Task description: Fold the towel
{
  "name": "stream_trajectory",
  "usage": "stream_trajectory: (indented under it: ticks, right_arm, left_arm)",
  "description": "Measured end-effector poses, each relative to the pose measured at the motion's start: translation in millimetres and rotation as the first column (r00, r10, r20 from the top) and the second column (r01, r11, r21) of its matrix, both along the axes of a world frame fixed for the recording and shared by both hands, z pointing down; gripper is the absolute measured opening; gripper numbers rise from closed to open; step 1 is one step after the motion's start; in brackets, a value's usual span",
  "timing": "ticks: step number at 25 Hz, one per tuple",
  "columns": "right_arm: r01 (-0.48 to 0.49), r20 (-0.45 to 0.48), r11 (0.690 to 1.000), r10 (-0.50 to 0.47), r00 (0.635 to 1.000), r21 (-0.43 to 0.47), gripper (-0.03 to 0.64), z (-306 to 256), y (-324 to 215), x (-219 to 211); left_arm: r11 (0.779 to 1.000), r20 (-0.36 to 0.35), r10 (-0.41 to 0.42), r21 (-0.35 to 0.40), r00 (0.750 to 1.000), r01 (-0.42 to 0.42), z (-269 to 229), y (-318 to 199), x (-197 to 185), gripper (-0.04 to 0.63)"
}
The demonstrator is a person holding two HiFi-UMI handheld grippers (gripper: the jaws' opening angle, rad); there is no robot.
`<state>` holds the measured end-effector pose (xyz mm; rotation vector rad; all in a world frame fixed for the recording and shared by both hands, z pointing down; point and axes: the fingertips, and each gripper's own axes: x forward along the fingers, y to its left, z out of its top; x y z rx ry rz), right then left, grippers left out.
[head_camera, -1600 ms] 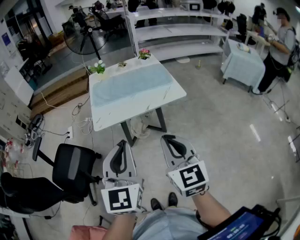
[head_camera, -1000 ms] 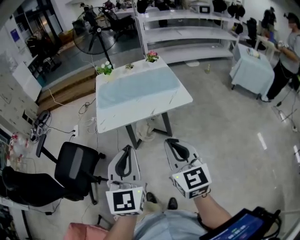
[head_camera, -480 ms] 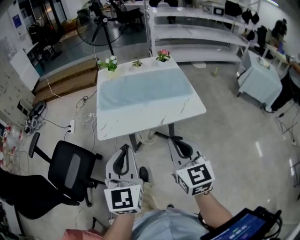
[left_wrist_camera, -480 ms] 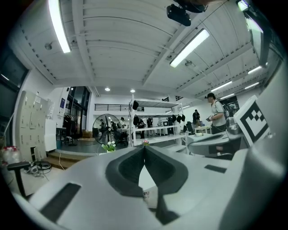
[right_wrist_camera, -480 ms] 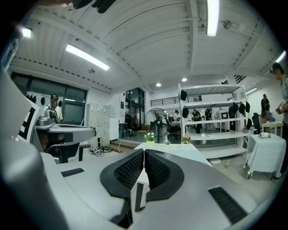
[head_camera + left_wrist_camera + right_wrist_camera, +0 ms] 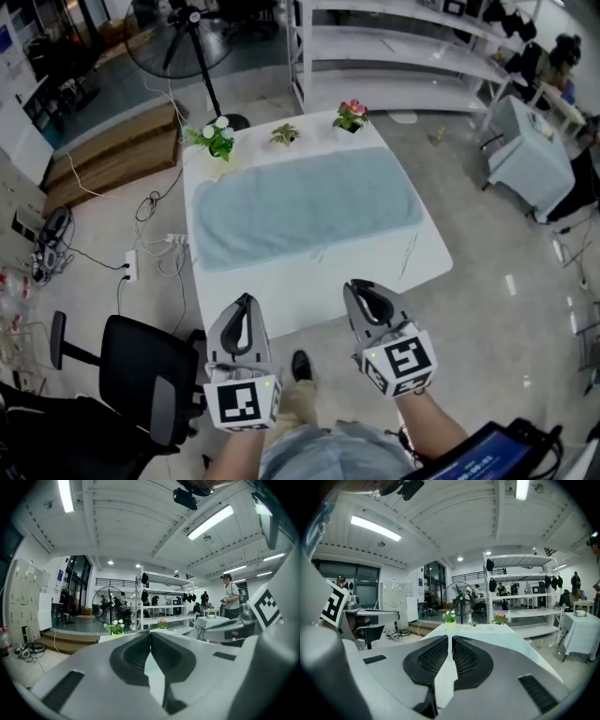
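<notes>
You were at the approach, before any grasp: the towel (image 6: 305,208) lay spread flat across the middle of the white table (image 6: 309,291), a bare strip showing on its near side, and both grippers hung side by side by the table's near edge, touching nothing. Your left gripper (image 6: 243,305) had its jaws pressed together and empty, while your right gripper (image 6: 362,291) had just been opening its jaws to a narrow slit with nothing between them. Next, I judge, you needed both jaws wide and a reach to the towel's near left and right corners to pinch them.
</notes>
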<state>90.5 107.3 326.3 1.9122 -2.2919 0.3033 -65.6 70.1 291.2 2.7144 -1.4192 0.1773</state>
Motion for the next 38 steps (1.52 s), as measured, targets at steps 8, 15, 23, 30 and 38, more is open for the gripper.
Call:
stream_trajectory:
  ticks: [8, 15, 23, 30, 38]
  right_arm:
    - [-0.082, -0.031, 0.996, 0.084, 0.996, 0.035, 0.043, -28, -94, 19]
    - [-0.152, -0.073, 0.983, 0.159, 0.985, 0.099, 0.041, -65, -119, 46]
    - [-0.191, -0.081, 0.976, 0.200, 0.976, 0.103, 0.041, -63, -132, 83]
    - [-0.233, -0.079, 0.972, 0.232, 0.969, 0.001, 0.041, -18, -167, 166]
    - [-0.293, -0.078, 0.939, 0.283, 0.956, -0.179, 0.051, 70, -188, 281]
  left_arm:
    - [0.998, -0.027, 0.049, 0.037, 0.998, -0.048, -22, -91, 7, 0.008]
    - [0.991, -0.039, 0.076, 0.116, 0.996, -0.071, -54, -124, 16, 0.008]
    - [0.990, -0.035, 0.071, 0.123, 0.997, -0.066, -53, -145, 33, 0.008]
    - [0.997, 0.008, 0.036, 0.061, 0.999, -0.036, -19, -183, 65, 0.008]
    - [1.000, 0.112, -0.002, -0.017, 0.994, 0.004, 43, -222, 103, 0.008]
